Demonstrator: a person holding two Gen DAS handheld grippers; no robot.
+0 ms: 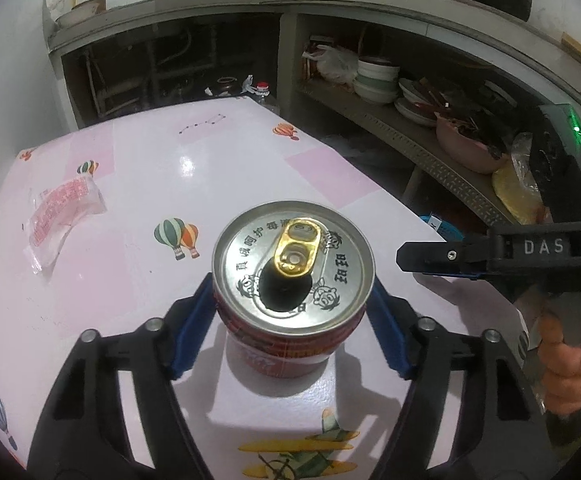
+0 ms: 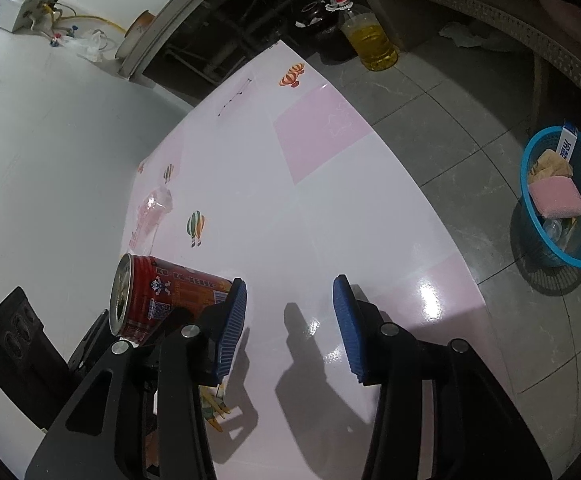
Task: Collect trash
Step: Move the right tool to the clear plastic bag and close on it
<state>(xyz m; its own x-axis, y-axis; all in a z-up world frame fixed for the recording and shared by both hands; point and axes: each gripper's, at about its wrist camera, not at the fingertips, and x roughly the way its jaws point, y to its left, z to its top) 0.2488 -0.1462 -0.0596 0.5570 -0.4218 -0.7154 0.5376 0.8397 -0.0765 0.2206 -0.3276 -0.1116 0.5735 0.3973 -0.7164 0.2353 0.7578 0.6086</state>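
Left gripper is straddling the opened red drink can upright on the table, pads flanking it, contact unclear. Right gripper is hanging half-open, empty, blue waste basket nearby.

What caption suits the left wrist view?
Left tongs straddling an opened red can on the pink table, plastic wrapper nearby.

My left camera looks steeply down along its tool, right over the can. My right camera tilts down past its own tool. Both share the can and pink counter.
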